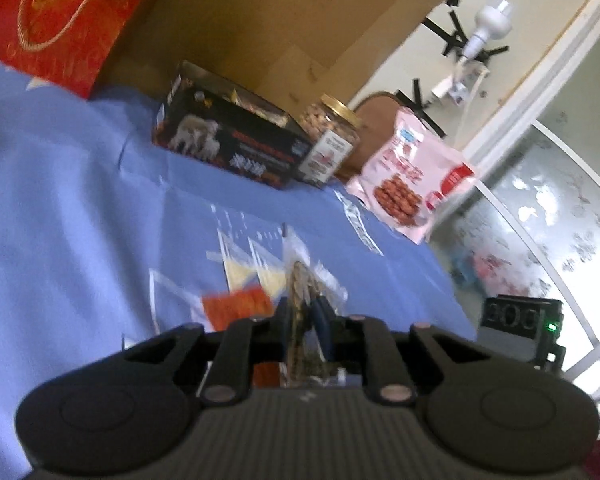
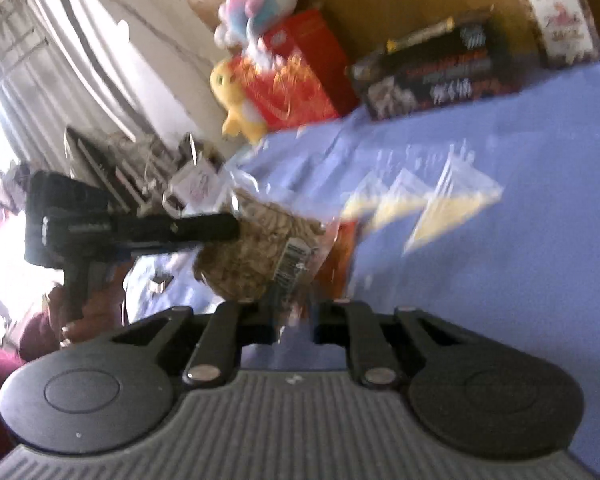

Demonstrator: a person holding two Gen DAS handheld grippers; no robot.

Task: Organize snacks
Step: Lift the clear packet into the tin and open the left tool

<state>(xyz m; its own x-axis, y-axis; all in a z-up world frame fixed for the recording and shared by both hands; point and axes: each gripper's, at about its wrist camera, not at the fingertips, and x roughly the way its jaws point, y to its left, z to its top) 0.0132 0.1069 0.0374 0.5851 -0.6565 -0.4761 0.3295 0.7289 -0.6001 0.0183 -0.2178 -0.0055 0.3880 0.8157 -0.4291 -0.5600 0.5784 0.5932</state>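
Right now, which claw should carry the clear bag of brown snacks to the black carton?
Left, probably: the left claw grips the clear bag of brown snacks, black carton straight ahead; the right claw pinches only its lower edge.

At the bottom centre of the frame the left gripper [image 1: 305,322] is closed on a clear snack bag [image 1: 300,280]. In the upper middle stand a black box [image 1: 228,140], a jar [image 1: 330,144] and a pink packet [image 1: 412,184] on the blue cloth [image 1: 72,200].
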